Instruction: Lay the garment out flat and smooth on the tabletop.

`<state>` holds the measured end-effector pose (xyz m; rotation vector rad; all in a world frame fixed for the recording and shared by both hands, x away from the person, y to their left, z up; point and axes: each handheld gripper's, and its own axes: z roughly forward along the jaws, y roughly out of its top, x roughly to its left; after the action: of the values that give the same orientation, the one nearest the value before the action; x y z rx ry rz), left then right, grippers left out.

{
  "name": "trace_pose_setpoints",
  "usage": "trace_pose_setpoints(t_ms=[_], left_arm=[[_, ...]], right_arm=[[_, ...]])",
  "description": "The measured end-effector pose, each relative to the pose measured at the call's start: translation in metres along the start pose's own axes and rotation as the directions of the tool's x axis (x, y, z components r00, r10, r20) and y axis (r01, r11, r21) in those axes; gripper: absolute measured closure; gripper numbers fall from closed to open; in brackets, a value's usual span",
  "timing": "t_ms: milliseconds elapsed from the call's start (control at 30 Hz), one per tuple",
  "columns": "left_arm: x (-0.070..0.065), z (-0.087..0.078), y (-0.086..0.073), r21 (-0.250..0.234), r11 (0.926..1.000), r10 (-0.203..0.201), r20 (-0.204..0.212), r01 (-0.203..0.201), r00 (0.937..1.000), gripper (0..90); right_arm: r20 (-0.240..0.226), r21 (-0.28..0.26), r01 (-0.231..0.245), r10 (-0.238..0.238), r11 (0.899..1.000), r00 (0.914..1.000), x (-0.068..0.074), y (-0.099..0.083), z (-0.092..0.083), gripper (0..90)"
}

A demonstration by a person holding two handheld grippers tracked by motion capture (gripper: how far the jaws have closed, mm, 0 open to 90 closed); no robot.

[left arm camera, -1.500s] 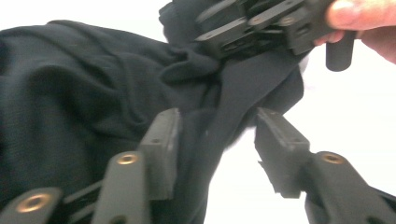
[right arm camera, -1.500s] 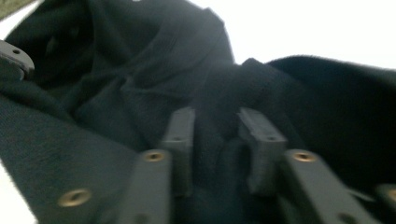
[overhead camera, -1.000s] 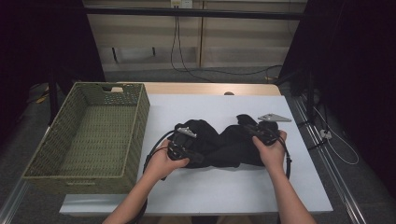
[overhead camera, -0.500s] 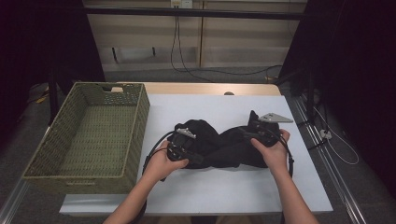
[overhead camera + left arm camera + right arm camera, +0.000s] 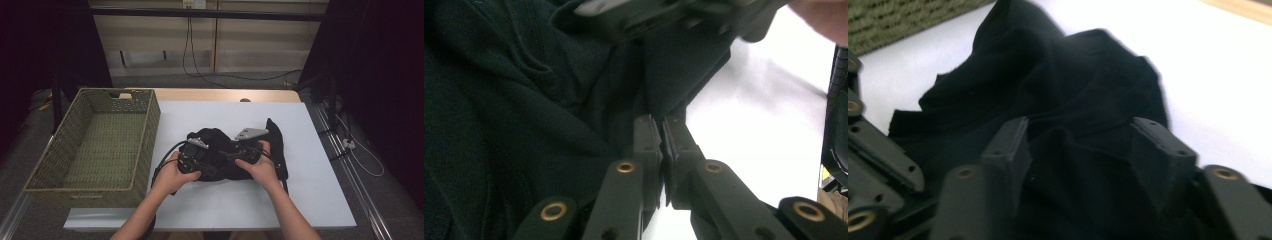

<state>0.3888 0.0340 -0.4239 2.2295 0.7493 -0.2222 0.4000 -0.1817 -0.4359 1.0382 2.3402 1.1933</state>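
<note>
With the left tongs (image 5: 663,150) clamped on the black garment (image 5: 220,145) and the right tongs (image 5: 1088,150), just closing partway, gaping over a fold, that fold may slip free.

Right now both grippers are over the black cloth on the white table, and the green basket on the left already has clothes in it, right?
Not quite: the green basket holds nothing, as the high view shows. Both the left gripper and right gripper are over the black cloth.

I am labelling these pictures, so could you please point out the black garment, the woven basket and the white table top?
black garment (image 5: 220,142): high view, its bunched middle fabric.
woven basket (image 5: 145,135): high view, its right wall.
white table top (image 5: 310,190): high view, a bare stretch at the right.
</note>
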Motion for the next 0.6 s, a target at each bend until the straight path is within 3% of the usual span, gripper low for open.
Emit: trace_pose_setpoints(t_ms=[100,200,233,367,467,600], left_arm=[[0.000,-0.001,-0.001,0.002,1.0000,-0.002,0.002,0.002,1.0000,86.1],[-0.001,-0.001,-0.003,0.006,1.0000,-0.003,0.003,0.003,1.0000,86.1],[-0.001,-0.001,-0.003,0.009,1.0000,-0.001,0.005,0.001,1.0000,86.2],[-0.001,-0.004,-0.006,0.012,0.9999,0.001,0.010,-0.002,1.0000,86.2],[0.000,-0.007,-0.007,0.011,0.9999,0.001,0.010,-0.002,1.0000,86.3],[0.001,-0.013,-0.008,0.007,1.0000,-0.006,0.003,0.006,1.0000,86.3]], right_arm=[[0.002,0.042,0.039,-0.039,0.998,0.9993,0.002,-0.001,0.010,58.6],[-0.008,0.085,0.049,-0.049,0.995,0.9988,0.001,-0.002,0.017,82.1],[-0.001,0.082,0.041,-0.041,0.996,0.9992,-0.001,-0.002,0.018,85.8],[0.084,0.001,-0.055,0.055,0.998,0.9949,-0.018,0.001,0.009,88.3],[0.151,-0.035,-0.106,0.110,0.994,0.9824,-0.036,0.001,-0.002,88.5],[0.218,-0.039,-0.137,0.143,0.990,0.9654,-0.055,-0.004,-0.014,88.6]])
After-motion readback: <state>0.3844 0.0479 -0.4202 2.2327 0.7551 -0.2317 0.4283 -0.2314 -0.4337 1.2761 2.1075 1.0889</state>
